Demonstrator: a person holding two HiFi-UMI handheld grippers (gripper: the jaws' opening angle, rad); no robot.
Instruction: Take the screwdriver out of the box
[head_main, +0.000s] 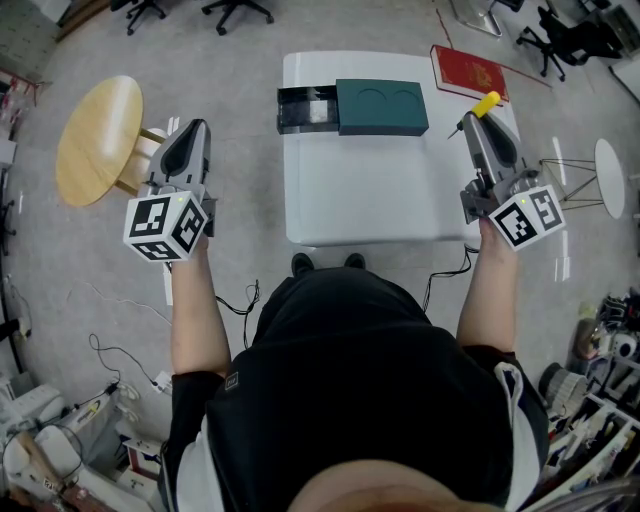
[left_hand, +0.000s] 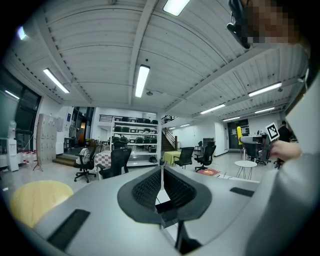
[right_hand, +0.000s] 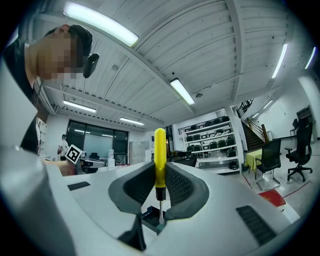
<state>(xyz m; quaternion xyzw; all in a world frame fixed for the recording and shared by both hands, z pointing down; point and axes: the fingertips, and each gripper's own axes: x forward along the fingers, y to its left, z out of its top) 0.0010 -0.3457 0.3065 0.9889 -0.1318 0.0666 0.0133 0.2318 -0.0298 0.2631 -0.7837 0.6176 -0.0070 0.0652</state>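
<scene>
Nearest, at 6 o'clock in the head view, the person's dark-shirted torso (head_main: 350, 380) fills the bottom and hides the near strip of floor and part of the table's front edge. Both bare forearms reach up from it. At 9 o'clock the left gripper (head_main: 195, 128) hangs off the table, above the floor beside a round wooden stool (head_main: 98, 140). Its own view shows the jaws brought together with nothing between them (left_hand: 162, 187). At 2 o'clock the right gripper (head_main: 472, 120) is clamped on the yellow-handled screwdriver (head_main: 484, 104). In the right gripper view the ribbed pads squeeze the lower handle, the handle standing up and the shaft running down into the throat (right_hand: 159, 155). The screwdriver is therefore clear of the box and well apart from it, by the far right corner of the white table (head_main: 360, 190). I judge the removal itself done; only setting the tool down, if that is wanted, seems left. At 12 o'clock the dark green box (head_main: 380, 107) lies on the table with its black tray (head_main: 308, 108) slid out to the left. The tray's inside is too dark to tell whether anything remains there. A red book (head_main: 470, 72) lies at 1 o'clock. Whether the tool hangs over the tabletop or just past its edge cannot be judged, and its tip is tiny in the head view.
</scene>
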